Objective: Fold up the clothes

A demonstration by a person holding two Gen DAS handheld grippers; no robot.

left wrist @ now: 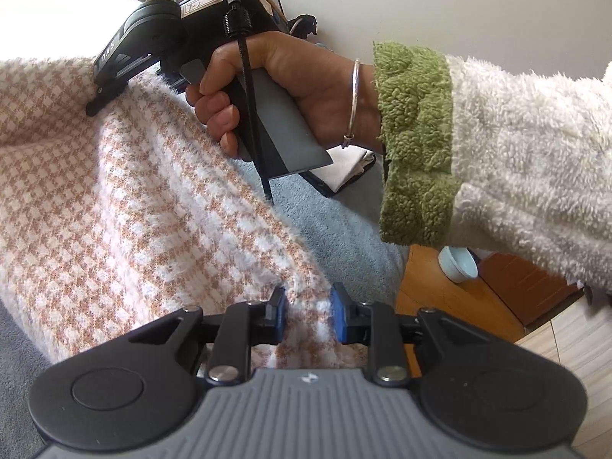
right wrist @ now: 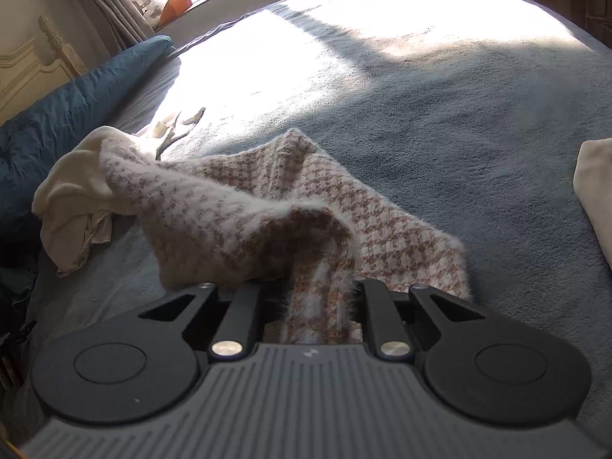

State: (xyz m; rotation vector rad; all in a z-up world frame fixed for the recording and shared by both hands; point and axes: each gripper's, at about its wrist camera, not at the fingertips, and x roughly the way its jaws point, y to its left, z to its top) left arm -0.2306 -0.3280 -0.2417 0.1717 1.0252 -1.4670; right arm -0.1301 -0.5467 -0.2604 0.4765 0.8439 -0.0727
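A fuzzy tan-and-white houndstooth sweater (left wrist: 114,199) lies partly on the bed and is lifted at one edge. My left gripper (left wrist: 308,306) is at the bottom of the left wrist view, its blue pads (left wrist: 277,306) closed on the sweater's edge. The cloth stretches up and left from there to my right gripper (left wrist: 95,103), held by a hand (left wrist: 298,88) with a bangle. In the right wrist view my right gripper (right wrist: 321,290) is shut on a bunched fold of the sweater (right wrist: 237,222), which hides its pads. The rest of the garment lies flat beyond it.
A blue-grey blanket (right wrist: 440,107) covers the bed, sunlit at the far side. A cream garment (right wrist: 72,195) and a dark blue duvet (right wrist: 76,103) lie at the left, a white cloth (right wrist: 596,191) at the right edge. A white bowl (left wrist: 459,264) stands on the wooden floor (left wrist: 440,294).
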